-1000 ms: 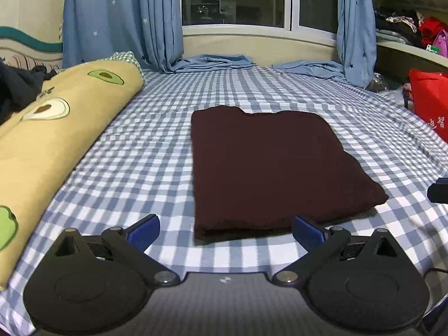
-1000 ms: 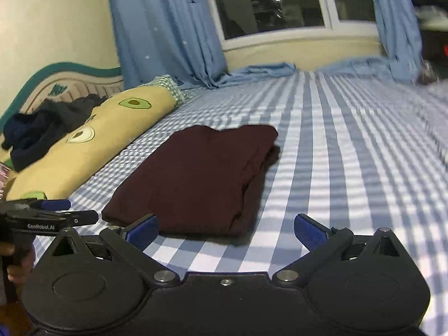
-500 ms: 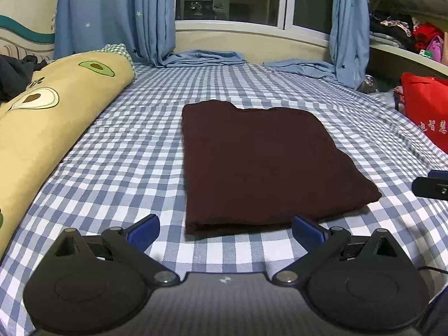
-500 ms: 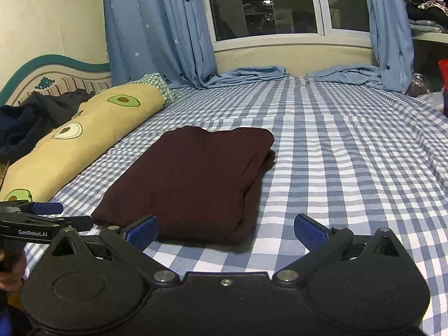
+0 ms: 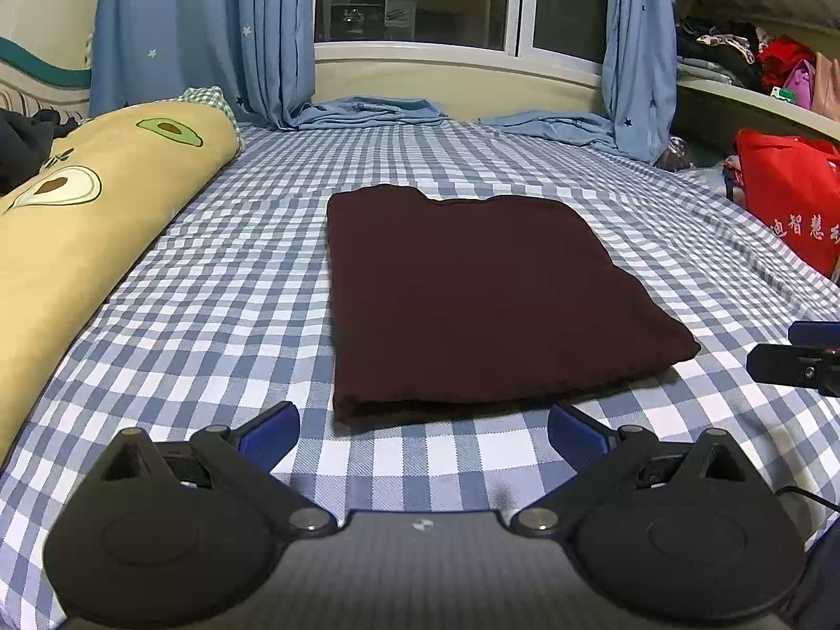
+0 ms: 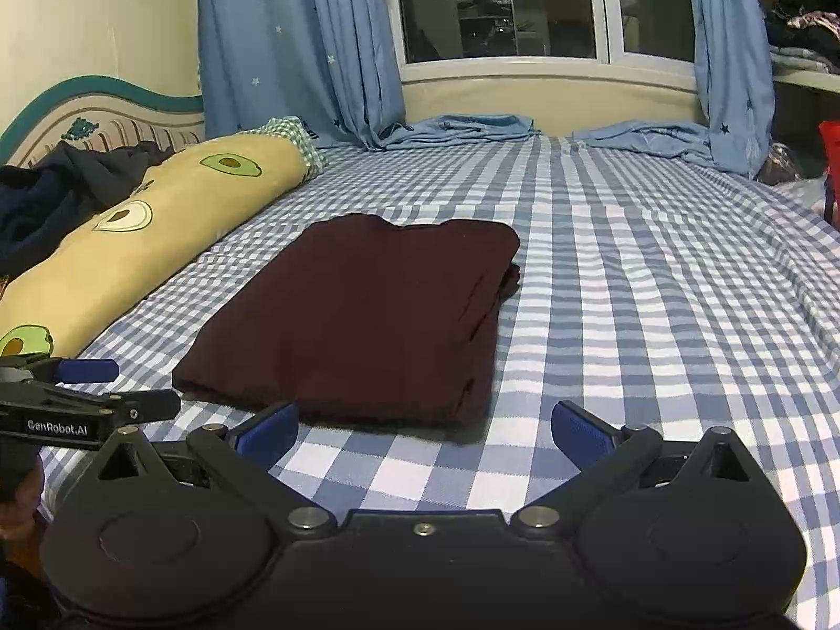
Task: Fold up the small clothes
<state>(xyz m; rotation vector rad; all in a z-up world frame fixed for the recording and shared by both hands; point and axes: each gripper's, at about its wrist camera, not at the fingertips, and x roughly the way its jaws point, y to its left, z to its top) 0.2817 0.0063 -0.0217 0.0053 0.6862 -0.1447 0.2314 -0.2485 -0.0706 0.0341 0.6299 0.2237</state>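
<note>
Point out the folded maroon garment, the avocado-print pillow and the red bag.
Folded maroon garment (image 5: 472, 294): left wrist view, middle of its top layer.
Avocado-print pillow (image 6: 173, 226): right wrist view, yellow fabric between two avocado prints.
Red bag (image 5: 787, 194): left wrist view, its front face above the white lettering.

Home bedroom: checked bed (image 5: 220, 283), avocado pillow (image 5: 79, 210), curtains (image 6: 294, 37).

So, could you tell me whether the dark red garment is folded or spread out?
Folded: the dark red garment lies as a compact rectangle, layered edges visible along its right side.
</note>
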